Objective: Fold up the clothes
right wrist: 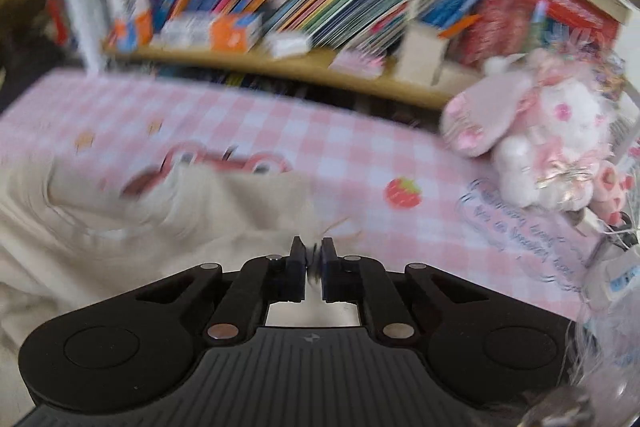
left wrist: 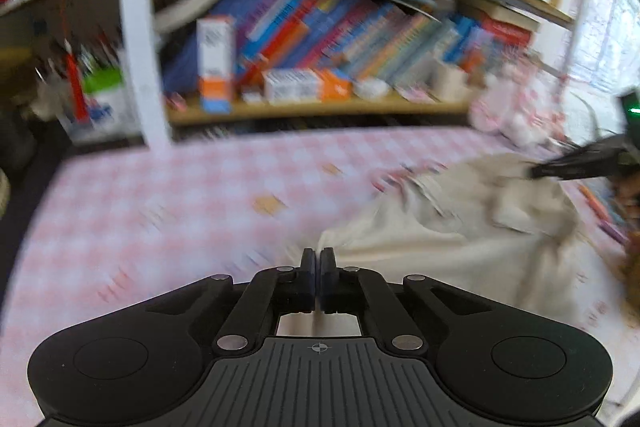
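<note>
A cream garment [left wrist: 472,227] lies rumpled on a pink checked tablecloth [left wrist: 160,207]. My left gripper [left wrist: 318,255] is shut on a corner of the garment, which stretches away to the right. The right gripper [left wrist: 536,171] shows at the far right of the left wrist view, pinching another part of the same cloth. In the right wrist view my right gripper [right wrist: 313,247] is shut on an edge of the cream garment [right wrist: 140,227], which spreads to the left over the pink checked tablecloth [right wrist: 360,147]. Both views are blurred by motion.
A wooden bookshelf [left wrist: 320,107] packed with colourful books [left wrist: 340,31] runs along the table's far edge. A white post [left wrist: 138,27] stands at its left. A pink and white plush toy [right wrist: 540,143] sits at the table's right end.
</note>
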